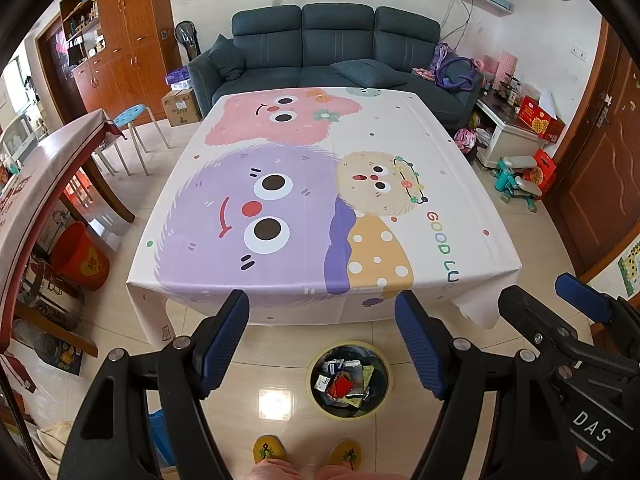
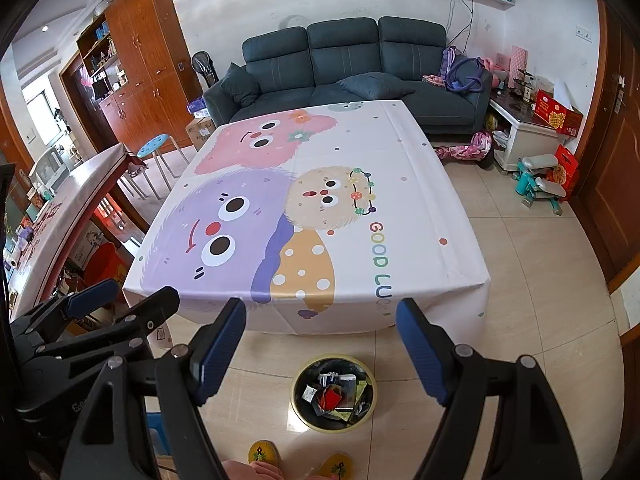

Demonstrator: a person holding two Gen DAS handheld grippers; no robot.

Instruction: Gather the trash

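A round black bin with a yellow rim stands on the tiled floor in front of the table, holding several wrappers and a red scrap. It also shows in the right wrist view. My left gripper is open and empty, held above the floor between the table's near edge and the bin. My right gripper is open and empty, beside the left one; it also shows in the left wrist view. The table wears a cartoon cloth; no trash shows on it.
A blue sofa stands behind the table. A wooden table and blue stool are at the left, with a red bucket beneath. A white cabinet and toys are at the right. The person's yellow slippers are near the bin.
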